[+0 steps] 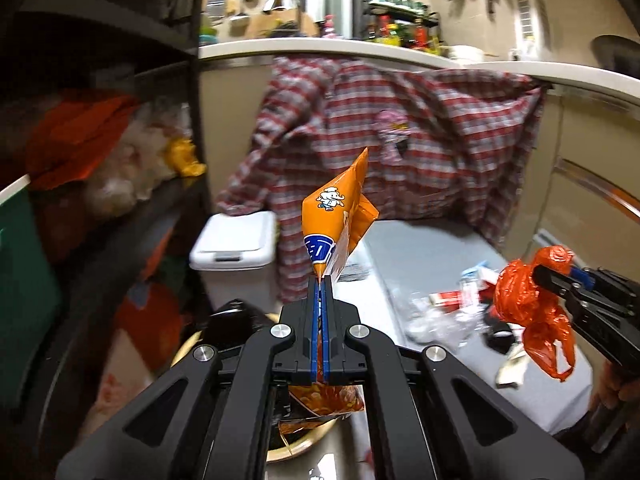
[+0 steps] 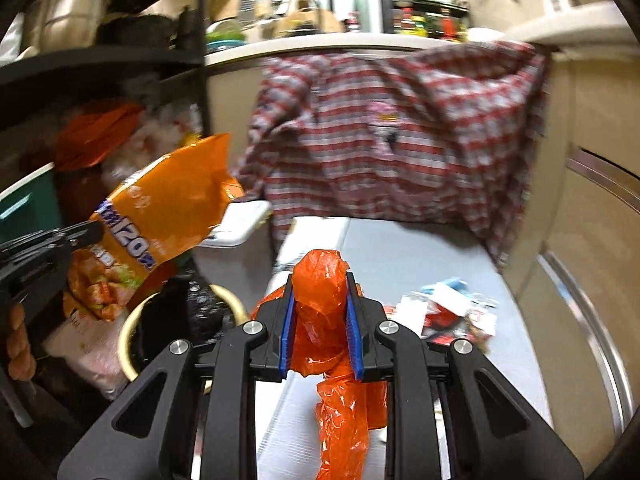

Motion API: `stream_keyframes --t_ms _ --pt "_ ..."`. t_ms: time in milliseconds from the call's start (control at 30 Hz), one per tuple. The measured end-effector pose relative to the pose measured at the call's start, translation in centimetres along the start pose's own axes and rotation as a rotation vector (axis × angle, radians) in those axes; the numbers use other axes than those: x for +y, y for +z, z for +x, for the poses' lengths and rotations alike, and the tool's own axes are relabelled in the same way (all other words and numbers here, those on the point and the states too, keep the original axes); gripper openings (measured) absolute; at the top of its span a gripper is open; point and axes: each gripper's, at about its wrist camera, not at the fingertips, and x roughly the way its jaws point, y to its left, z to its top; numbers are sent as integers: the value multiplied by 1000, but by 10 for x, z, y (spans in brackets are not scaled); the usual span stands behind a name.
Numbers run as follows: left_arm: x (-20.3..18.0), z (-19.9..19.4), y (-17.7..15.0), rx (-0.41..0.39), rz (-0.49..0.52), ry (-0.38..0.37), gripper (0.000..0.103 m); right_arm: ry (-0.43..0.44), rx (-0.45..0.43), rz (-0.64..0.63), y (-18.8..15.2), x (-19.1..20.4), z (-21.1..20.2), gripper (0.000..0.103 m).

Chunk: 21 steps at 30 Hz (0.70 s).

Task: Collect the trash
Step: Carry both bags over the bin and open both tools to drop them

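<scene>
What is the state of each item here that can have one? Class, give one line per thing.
left gripper: shut on the orange snack bag
right gripper: shut on the crumpled orange plastic bag
white lidded bin: lid closed
plaid shirt: draped over the counter edge
remaining wrappers: scattered loose on the grey surface

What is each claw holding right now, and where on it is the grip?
The left claw pinches the orange snack packet at a corner. The right claw clamps the crumpled orange plastic bag around its bunched upper part.
</scene>
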Motion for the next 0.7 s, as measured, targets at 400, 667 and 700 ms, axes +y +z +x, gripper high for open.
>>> stream_keyframes --t_ms 400,667,700 --pt "80 11 -21 62 -129 139 1 164 58 -50 6 102 62 23" --pt "100 40 -30 163 -150 171 1 228 106 -66 4 139 106 23" --pt "101 43 -31 174 -150 169 1 236 110 -65 4 143 112 23"
